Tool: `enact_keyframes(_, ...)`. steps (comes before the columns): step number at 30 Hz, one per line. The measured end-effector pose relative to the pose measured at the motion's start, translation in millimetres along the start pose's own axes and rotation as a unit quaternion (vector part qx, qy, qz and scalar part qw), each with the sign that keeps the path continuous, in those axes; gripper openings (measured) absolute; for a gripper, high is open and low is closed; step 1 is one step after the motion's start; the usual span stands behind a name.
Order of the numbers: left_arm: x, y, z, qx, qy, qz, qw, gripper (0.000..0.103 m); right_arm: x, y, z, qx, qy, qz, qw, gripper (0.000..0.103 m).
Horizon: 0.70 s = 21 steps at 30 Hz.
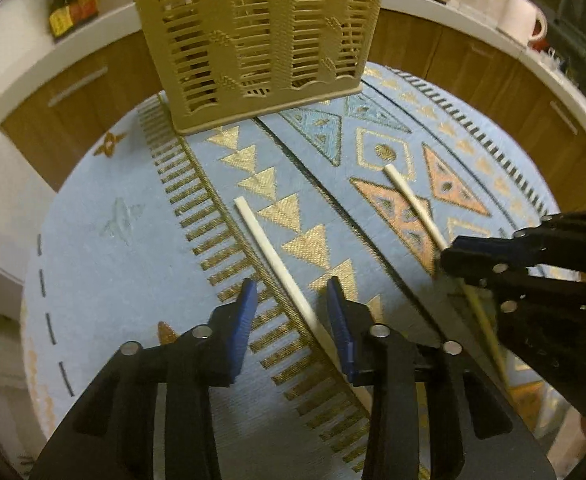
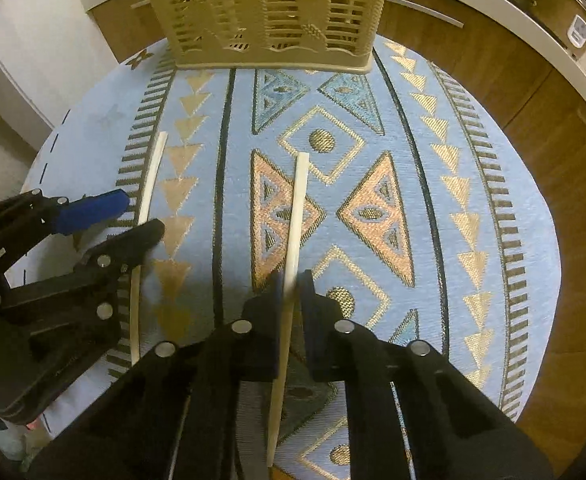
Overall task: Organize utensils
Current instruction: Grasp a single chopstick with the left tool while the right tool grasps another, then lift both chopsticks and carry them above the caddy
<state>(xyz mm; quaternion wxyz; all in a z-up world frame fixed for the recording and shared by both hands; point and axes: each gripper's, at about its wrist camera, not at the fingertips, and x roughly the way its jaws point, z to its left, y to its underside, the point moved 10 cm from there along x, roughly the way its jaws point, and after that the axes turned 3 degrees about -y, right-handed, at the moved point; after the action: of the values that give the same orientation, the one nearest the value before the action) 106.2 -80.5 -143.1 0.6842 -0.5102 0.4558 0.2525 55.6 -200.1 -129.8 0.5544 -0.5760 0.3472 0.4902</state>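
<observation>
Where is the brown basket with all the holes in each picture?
Left wrist view: the slotted basket is at the top, a bit left of centre, standing on the patterned tablecloth.
Right wrist view: the basket is at top centre.
Shared landmark: the gold diamond with a dot lies in front of it.

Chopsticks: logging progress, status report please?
Left gripper open around left chopstick. Right gripper shut on right chopstick. Basket ahead, path unobstructed.
</observation>
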Motion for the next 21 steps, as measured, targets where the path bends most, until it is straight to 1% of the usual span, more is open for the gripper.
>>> enact_keyframes(3,0.1,-0.4,-2.2,0.014,-0.013,0.001,0.9998,0.029,-0.8,1.0,-2.5,0.002,-0.004,-0.005,1.000,0.005)
enact_keyframes(4,-0.1,-0.6,-3.9,0.020,-0.013,0.001,0.9997,0.023,0.8,0.5,-1.8,0.005,-0.006,-0.007,1.000,0.005)
enact_keyframes(5,-1.3,-0.8,-6.2,0.025,-0.012,0.002,0.9996,0.020,0.9,0.8,-2.3,0.006,-0.008,-0.009,1.000,0.005)
enact_keyframes(6,-3.1,-0.4,-7.1,0.034,-0.020,0.004,0.9992,0.010,1.1,0.5,-2.5,0.006,-0.009,-0.010,1.000,0.005)
enact_keyframes(9,-4.0,0.0,-7.4,0.047,-0.019,0.005,0.9987,0.010,-1.4,1.5,-5.2,0.008,-0.016,-0.011,1.000,0.005)
enact_keyframes(11,-3.9,0.5,-6.0,0.047,-0.004,0.009,0.9988,0.008,-3.9,2.1,-7.8,0.011,-0.022,-0.012,1.000,0.005)
enact_keyframes(12,-4.5,1.2,-5.4,0.048,0.009,0.012,0.9987,0.006,-6.0,3.1,-9.6,0.012,-0.024,-0.013,1.000,0.005)
enact_keyframes(15,-4.7,2.6,-2.6,0.056,0.041,0.022,0.9974,0.004,-7.8,1.1,-12.3,0.016,-0.028,-0.016,0.999,0.005)
enact_keyframes(19,-6.5,7.4,1.4,0.066,0.064,0.037,0.9951,0.004,-11.9,2.3,-19.5,0.028,-0.032,-0.017,0.999,0.005)
enact_keyframes(21,-6.3,8.9,2.1,0.066,0.067,0.042,0.9947,0.004,-11.0,2.6,-23.0,0.031,-0.032,-0.014,0.999,0.005)
